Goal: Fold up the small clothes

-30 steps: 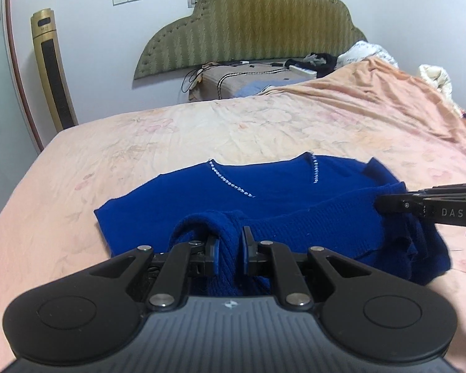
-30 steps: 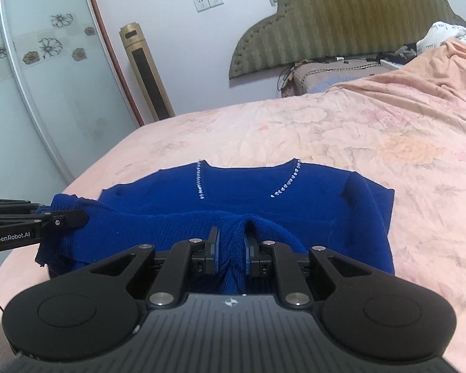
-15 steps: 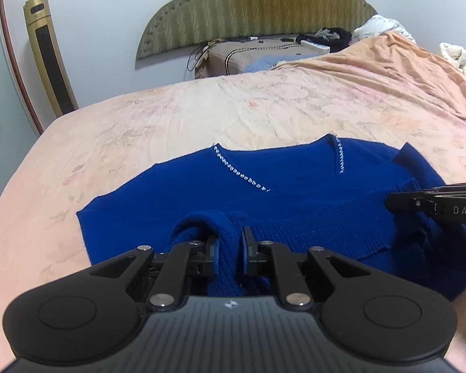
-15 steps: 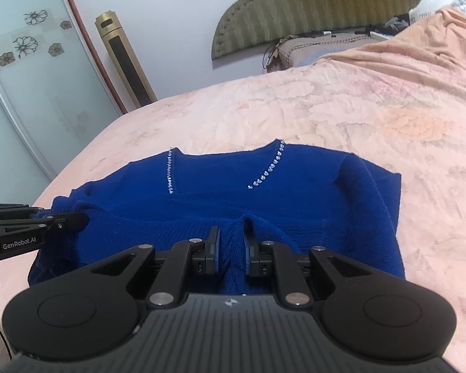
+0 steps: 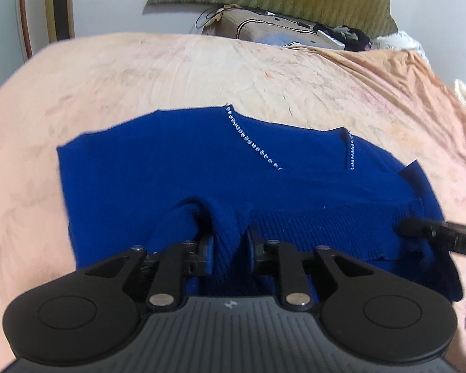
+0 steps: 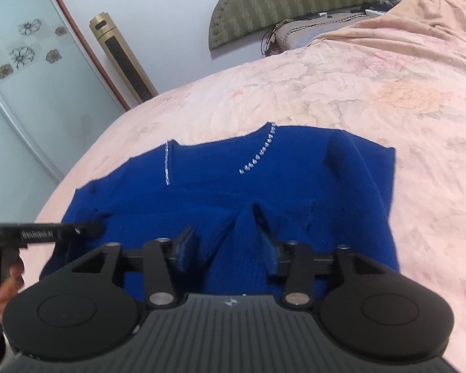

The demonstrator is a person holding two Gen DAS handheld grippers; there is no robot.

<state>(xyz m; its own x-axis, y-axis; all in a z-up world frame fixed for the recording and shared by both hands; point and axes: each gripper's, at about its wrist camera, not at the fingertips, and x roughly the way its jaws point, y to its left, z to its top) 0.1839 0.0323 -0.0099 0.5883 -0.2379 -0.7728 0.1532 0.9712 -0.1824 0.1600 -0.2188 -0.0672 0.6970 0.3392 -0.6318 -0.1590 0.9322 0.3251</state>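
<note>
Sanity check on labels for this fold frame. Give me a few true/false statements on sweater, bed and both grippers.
1. The sweater is blue with a beaded neckline. True.
2. The right gripper is clamped tight on the hem. False: its jaws have just been opening and stand apart, with a ridge of knit loose between them.
3. The sweater lies on a pink bed sheet. True.
4. The sweater hangs in the air off the bed. False: it lies on the sheet, lower part folded up over the body.
5. The left gripper has nothing between its fingers. False: a fold of the hem sits between them; its jaws have just been opening too.
</note>
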